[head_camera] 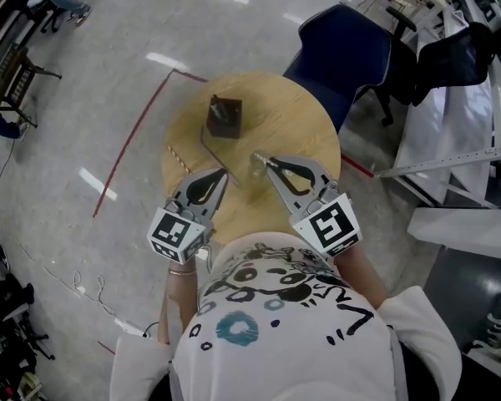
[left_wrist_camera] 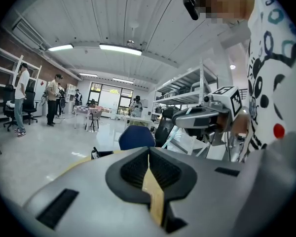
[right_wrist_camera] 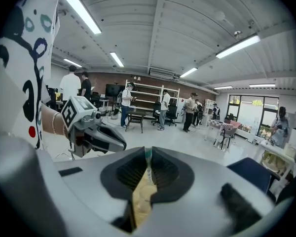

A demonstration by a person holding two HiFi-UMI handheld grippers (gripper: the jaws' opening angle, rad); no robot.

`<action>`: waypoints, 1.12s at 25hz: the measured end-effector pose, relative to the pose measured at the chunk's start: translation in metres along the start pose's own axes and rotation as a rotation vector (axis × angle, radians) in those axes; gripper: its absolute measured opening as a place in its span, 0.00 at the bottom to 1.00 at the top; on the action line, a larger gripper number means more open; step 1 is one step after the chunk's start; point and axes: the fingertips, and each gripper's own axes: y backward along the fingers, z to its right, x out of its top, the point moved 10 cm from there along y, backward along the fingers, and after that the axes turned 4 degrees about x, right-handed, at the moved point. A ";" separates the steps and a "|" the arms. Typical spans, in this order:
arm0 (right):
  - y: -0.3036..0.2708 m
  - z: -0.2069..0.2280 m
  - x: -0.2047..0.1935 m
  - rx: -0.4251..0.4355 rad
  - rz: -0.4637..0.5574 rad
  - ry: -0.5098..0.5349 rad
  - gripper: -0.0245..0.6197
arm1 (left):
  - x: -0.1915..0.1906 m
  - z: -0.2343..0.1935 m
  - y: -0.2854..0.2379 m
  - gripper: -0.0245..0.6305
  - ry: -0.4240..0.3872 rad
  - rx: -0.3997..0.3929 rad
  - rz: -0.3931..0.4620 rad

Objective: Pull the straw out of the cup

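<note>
Left gripper: jaws are closed together with nothing gripped; it is held over the table.
Right gripper: jaws are pinched on a thin pale straw.
Cup: dark, stood on the table's far side, well apart from both grippers.
Progress: extraction is judged done, as the straw is clear of the cup.
Remaining: at most, the straw is to be set down.

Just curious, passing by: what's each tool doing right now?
Left tool: closed, holding nothing.
Right tool: closed on the straw.
</note>
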 end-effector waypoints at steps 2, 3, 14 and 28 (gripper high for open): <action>0.006 0.002 0.004 -0.004 0.016 -0.005 0.10 | 0.002 0.001 0.000 0.06 -0.005 0.004 0.004; 0.010 0.003 0.005 -0.006 0.024 -0.008 0.10 | 0.002 0.002 0.000 0.06 -0.009 0.005 0.006; 0.040 0.018 0.010 -0.086 0.103 -0.063 0.10 | 0.005 0.007 0.009 0.06 -0.021 0.033 0.017; 0.053 0.038 -0.030 -0.172 0.039 -0.134 0.10 | -0.002 0.014 0.007 0.06 -0.010 0.041 0.007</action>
